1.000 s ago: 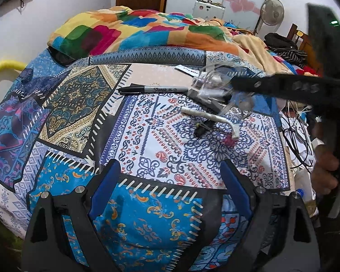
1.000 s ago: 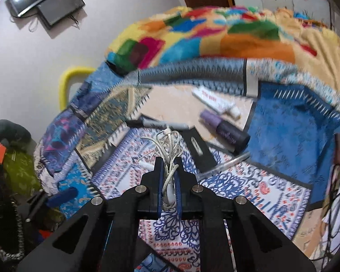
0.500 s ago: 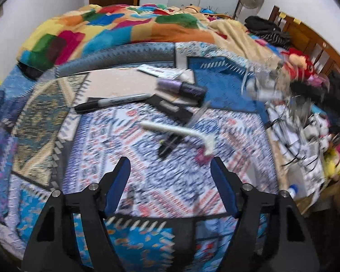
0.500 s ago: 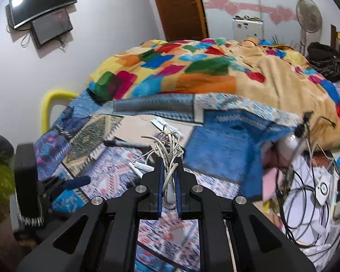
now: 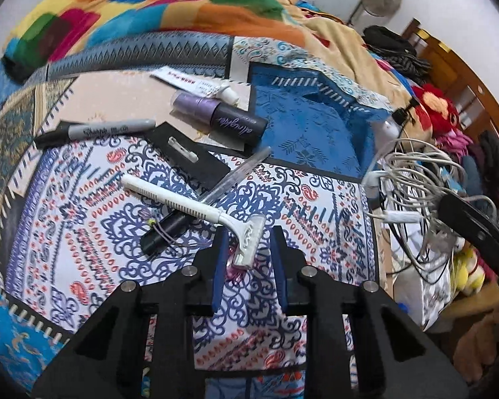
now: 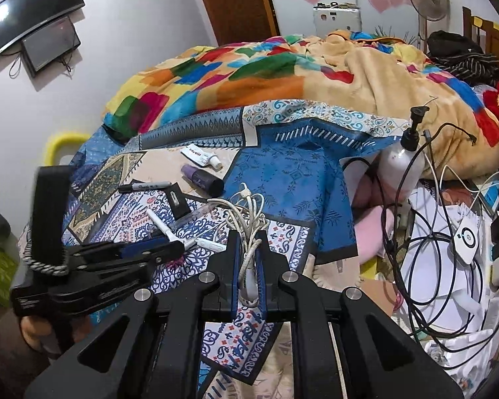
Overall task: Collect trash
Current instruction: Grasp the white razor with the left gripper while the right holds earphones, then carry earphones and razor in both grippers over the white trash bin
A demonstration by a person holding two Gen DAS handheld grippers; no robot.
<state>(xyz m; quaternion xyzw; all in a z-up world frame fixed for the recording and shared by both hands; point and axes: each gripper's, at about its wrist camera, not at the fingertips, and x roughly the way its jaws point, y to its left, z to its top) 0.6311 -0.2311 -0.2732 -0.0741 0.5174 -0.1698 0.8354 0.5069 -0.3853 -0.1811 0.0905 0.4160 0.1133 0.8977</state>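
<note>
A white disposable razor (image 5: 196, 207) lies on the patterned cloth (image 5: 83, 232). My left gripper (image 5: 248, 249) is open, its jaws on either side of the razor's head. The razor also shows in the right wrist view (image 6: 161, 222), where the left gripper (image 6: 179, 249) reaches in from the left. My right gripper (image 6: 248, 249) is shut on a bundle of white cable (image 6: 246, 219) and holds it above the cloth's right edge. In the left wrist view the cable bundle (image 5: 412, 199) hangs at the right.
On the cloth lie a Sharpie marker (image 5: 96, 131), a purple and black tube (image 5: 219, 118), a white tube (image 5: 196, 84), a black card (image 5: 189, 159) and a small black cylinder (image 5: 166, 229). A pump bottle (image 6: 401, 163) and tangled wires (image 6: 449, 232) sit at the right. Blankets (image 6: 282, 76) lie behind.
My left gripper moved forward and narrowed around the razor's head. My right gripper, still shut on the cable, drew back and to the right, off the cloth.
</note>
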